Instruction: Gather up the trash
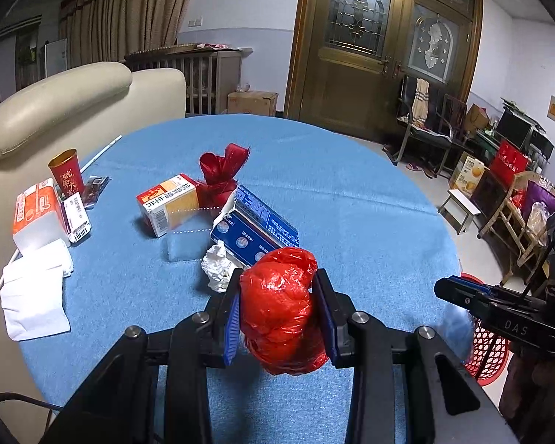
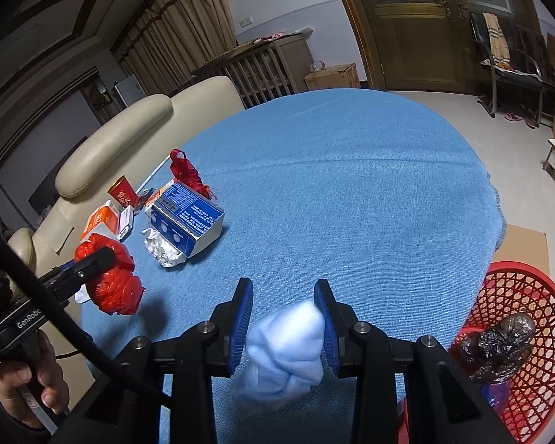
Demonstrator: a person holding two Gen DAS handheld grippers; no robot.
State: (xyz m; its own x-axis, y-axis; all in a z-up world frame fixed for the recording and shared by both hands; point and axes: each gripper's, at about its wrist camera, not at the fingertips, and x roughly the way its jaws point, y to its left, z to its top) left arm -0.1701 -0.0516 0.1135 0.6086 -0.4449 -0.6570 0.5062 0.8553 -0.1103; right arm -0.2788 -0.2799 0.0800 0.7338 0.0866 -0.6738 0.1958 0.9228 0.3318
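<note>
My left gripper (image 1: 279, 285) is shut on a crumpled red plastic bag (image 1: 279, 310) and holds it above the blue table; the bag also shows in the right wrist view (image 2: 111, 277). My right gripper (image 2: 283, 290) holds a pale blue crumpled bag (image 2: 283, 347) between its fingers near the table's right edge. A red mesh basket (image 2: 532, 336) stands on the floor to the right, with a black bag (image 2: 503, 344) in it. On the table lie a blue box (image 1: 253, 227), crumpled white paper (image 1: 218, 264), an orange box (image 1: 166, 203) and a red ribbon bundle (image 1: 222, 172).
At the table's left are a red paper cup (image 1: 67, 172), an orange-white carton (image 1: 37, 211), a white napkin (image 1: 33, 292) and a straw (image 1: 101, 151). A cream sofa (image 1: 55, 100) stands behind. Chairs, stools and boxes crowd the floor at the right.
</note>
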